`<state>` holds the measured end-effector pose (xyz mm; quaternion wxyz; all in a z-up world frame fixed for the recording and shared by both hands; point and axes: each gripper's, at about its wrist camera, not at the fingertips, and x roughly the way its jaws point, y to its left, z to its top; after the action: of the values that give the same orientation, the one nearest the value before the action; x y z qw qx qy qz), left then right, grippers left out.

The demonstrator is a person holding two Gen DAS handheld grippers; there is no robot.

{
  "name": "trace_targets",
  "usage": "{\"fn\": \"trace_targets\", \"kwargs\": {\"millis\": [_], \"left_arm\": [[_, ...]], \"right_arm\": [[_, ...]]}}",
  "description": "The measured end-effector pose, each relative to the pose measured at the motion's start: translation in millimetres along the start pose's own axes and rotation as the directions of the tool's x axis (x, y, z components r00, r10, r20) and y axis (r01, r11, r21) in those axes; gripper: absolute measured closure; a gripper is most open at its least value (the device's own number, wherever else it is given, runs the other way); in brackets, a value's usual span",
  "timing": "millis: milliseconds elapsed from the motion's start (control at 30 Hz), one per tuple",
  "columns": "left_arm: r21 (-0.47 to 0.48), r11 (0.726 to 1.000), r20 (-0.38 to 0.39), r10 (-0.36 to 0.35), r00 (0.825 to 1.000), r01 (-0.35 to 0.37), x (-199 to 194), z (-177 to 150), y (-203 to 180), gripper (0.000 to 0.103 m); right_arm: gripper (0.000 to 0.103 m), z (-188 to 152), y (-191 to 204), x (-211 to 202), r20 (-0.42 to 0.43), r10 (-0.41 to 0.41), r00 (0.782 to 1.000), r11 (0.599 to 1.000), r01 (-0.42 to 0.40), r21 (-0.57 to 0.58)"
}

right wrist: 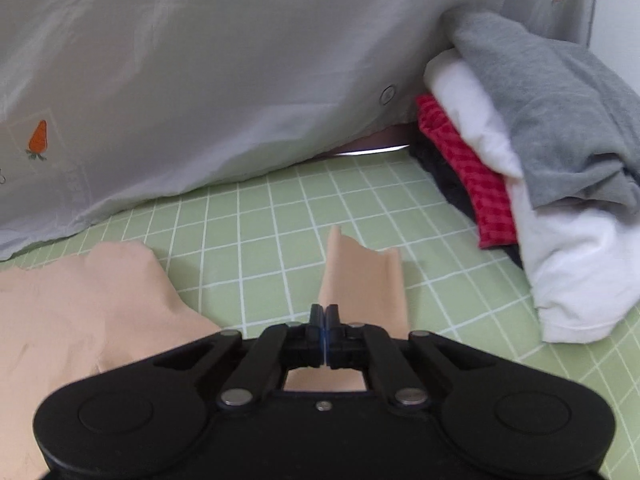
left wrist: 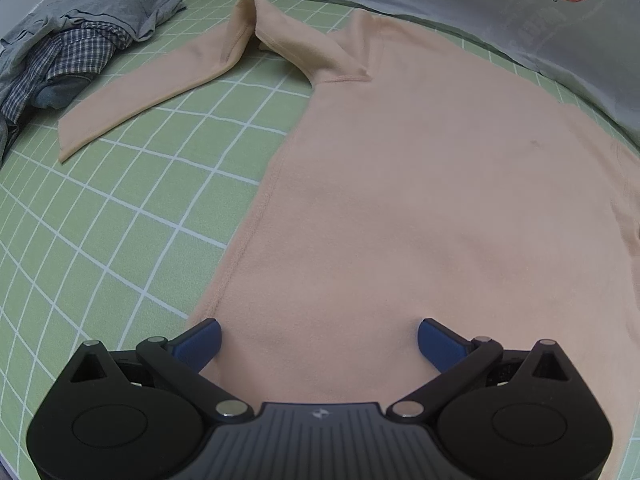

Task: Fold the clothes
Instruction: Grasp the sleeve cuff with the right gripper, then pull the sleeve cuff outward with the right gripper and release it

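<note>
A peach long-sleeved top (left wrist: 420,200) lies flat on the green grid mat (left wrist: 100,220). Its left sleeve (left wrist: 168,80) is bent and stretches out to the left. My left gripper (left wrist: 319,340) is open, with its blue fingers (left wrist: 200,344) on either side of the top's near hem. My right gripper (right wrist: 324,314) is shut on the top's right sleeve (right wrist: 360,272) and holds it lifted a little above the mat. The body of the top (right wrist: 80,304) lies to its left.
A heap of grey and checked clothes (left wrist: 68,52) lies at the far left. A stack of folded grey, white and red clothes (right wrist: 540,152) stands at the right. A grey sheet with carrot prints (right wrist: 200,80) runs along the back of the mat.
</note>
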<state>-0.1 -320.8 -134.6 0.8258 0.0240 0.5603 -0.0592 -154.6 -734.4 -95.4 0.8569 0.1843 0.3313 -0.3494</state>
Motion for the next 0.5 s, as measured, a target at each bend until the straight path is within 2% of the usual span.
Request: {"fn": "trace_targets", "kwargs": {"millis": [67,133,267,333,467,500], "left_arm": [[-0.003,0.999,0.029,-0.040,0.999,0.040,-11,-4,2,0.000],[0.026,0.999,0.073,-0.041,0.996,0.039,-26,-10,0,0.000],[0.076,0.996,0.125,-0.057,0.991,0.048,-51,-27,1,0.000],[0.086,0.995,0.122,-0.067,0.990,0.056,-57,-36,4,0.000],[0.110,0.992,0.106,-0.077,0.991,0.065,-66,-55,6,0.000],[0.116,0.991,0.103,-0.079,0.992,0.067,-69,-59,6,0.000]], "right_arm": [[0.102,-3,-10,-26,0.039,-0.003,0.999,1.000,0.003,0.016],[0.102,-15,-19,-56,0.067,-0.014,0.998,0.999,0.011,0.047],[0.103,-57,-43,-104,0.053,-0.047,0.997,0.992,0.040,0.120],[0.103,-81,-55,-120,0.024,-0.057,0.998,0.989,0.054,0.137],[0.101,-131,-77,-132,-0.101,-0.048,0.994,0.978,0.067,0.197],[0.098,-142,-81,-136,-0.122,-0.038,0.992,0.975,0.063,0.211]]}}
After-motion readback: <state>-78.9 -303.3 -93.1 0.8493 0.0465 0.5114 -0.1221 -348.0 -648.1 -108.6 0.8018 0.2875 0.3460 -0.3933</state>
